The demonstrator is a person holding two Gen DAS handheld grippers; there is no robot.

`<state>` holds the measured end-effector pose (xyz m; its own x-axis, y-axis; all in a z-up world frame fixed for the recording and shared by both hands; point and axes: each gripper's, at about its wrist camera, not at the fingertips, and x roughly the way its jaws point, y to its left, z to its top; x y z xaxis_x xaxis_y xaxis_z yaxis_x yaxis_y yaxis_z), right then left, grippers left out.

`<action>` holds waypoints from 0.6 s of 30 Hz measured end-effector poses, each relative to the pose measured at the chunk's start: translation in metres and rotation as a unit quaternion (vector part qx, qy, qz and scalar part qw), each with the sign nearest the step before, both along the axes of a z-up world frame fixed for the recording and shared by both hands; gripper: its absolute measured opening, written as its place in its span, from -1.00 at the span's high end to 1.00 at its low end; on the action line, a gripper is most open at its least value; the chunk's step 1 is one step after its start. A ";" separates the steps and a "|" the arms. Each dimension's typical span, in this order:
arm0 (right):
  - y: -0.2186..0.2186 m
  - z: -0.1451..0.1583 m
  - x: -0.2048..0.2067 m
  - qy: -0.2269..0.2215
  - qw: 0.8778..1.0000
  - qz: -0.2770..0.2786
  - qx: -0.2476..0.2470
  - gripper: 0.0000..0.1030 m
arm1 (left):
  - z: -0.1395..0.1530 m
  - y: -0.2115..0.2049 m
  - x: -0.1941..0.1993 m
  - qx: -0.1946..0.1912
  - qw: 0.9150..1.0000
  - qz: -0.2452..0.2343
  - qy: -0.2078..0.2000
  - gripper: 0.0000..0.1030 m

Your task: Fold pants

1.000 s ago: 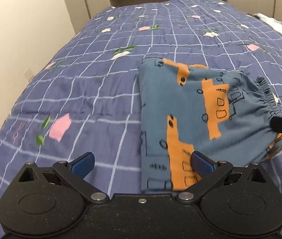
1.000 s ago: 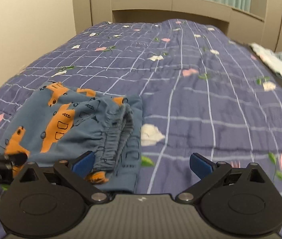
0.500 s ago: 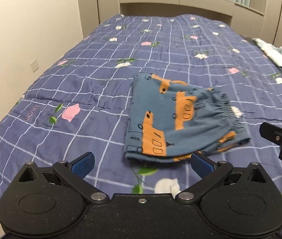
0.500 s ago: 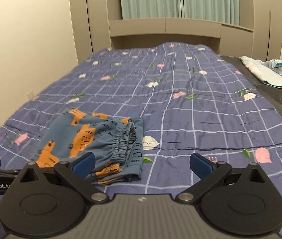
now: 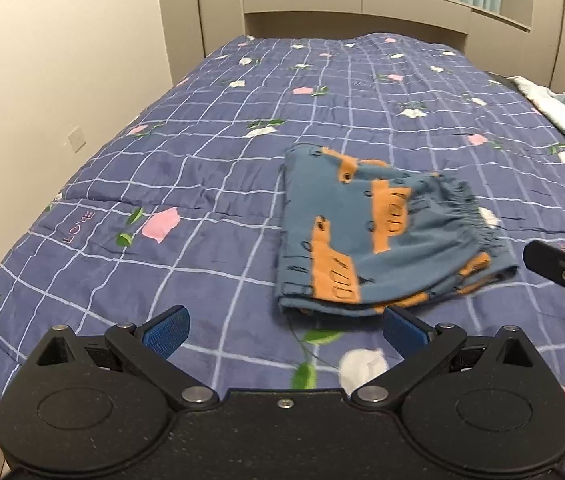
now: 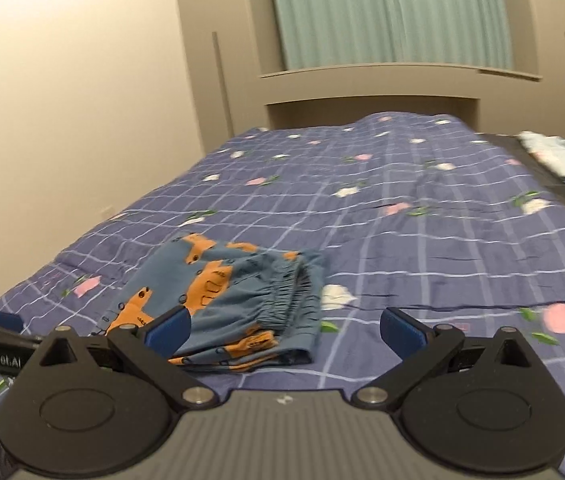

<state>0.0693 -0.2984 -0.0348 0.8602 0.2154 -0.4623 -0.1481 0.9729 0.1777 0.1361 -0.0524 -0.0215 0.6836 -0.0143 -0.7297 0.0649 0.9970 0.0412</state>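
bed w/ purple grid floral quilt; beige wall left; taupe headboard unit; green curtain behind; light switch low on wall

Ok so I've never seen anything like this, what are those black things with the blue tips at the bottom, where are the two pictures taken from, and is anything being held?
No robot here: a person holds a two-finger claw in each hand, each with a camera looking forward along its fingers. One picture comes from the left claw, the other from the right claw; the blue tips are finger pads. Both claws are open and hold nothing. On the purple checked bedspread lie small blue pants with orange vehicle prints, folded into a compact stack, elastic waistband showing at one edge. Some light-coloured cloth lies at the far right of the bed.
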 end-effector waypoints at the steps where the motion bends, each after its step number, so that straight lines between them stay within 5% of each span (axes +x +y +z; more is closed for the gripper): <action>1: 0.000 -0.004 0.006 0.004 1.000 0.003 0.002 -1.00 | -0.002 0.003 0.005 0.000 1.000 0.004 0.001 -0.99; 18: 0.016 -0.040 0.042 0.030 0.999 0.019 -0.013 -1.00 | -0.020 0.017 0.052 -0.022 0.999 0.038 0.010 -0.99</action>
